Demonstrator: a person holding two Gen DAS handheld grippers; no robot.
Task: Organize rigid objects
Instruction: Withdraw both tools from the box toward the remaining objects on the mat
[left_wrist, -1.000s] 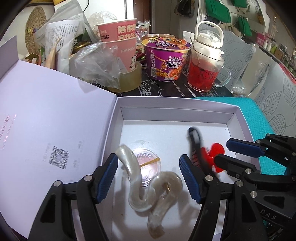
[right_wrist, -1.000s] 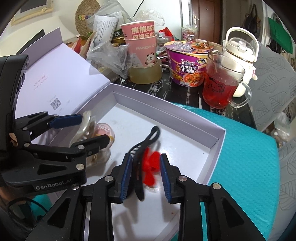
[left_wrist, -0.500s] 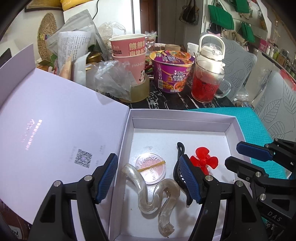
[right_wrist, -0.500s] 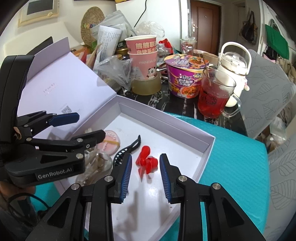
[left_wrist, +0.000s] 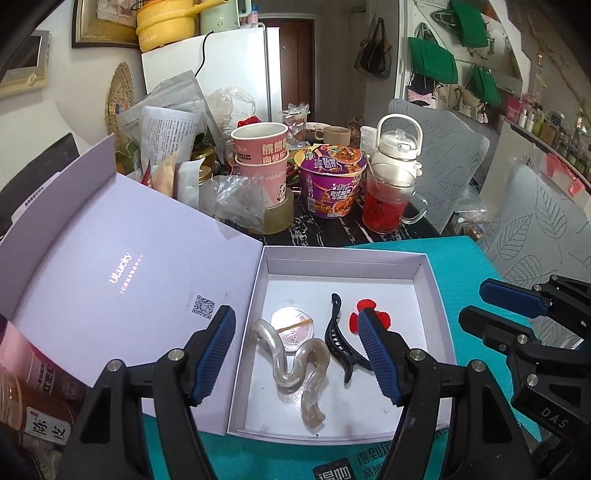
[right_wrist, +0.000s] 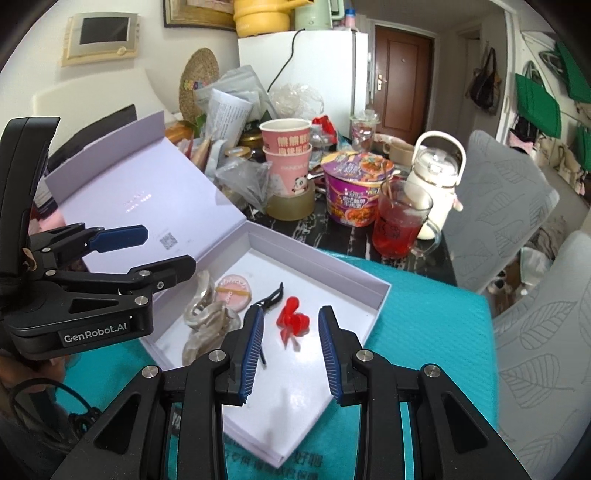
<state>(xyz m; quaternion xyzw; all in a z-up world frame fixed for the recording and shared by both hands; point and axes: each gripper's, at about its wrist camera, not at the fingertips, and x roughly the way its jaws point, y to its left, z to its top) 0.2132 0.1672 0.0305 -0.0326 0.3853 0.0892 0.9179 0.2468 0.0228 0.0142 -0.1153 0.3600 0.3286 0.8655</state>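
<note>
An open white box (left_wrist: 436, 295) (right_wrist: 380, 299) lies on a teal mat. In it lie a clear wavy clip (left_wrist: 295, 363) (right_wrist: 207, 321), a round pink compact (left_wrist: 293, 328) (right_wrist: 234, 291), a black claw clip (left_wrist: 338, 339) (right_wrist: 271, 297) and a red propeller piece (left_wrist: 367, 314) (right_wrist: 291, 321). My left gripper (left_wrist: 295, 354) is open and empty, above the box's near side. My right gripper (right_wrist: 290, 347) is open and empty, above the box near the red piece; it also shows in the left wrist view (left_wrist: 491, 306).
The box lid (left_wrist: 110, 280) stands open to the left. Behind the box on the dark table stand stacked pink cups (left_wrist: 262, 162), a tape roll (left_wrist: 277, 218), a purple noodle bowl (left_wrist: 332, 181), a glass mug of red drink (left_wrist: 384, 203) and a white kettle (left_wrist: 399, 147). Grey chairs stand at right.
My right gripper has let go of the red piece and the black clip, which now lie in the box. Both grippers have drawn back and up from the box.
</note>
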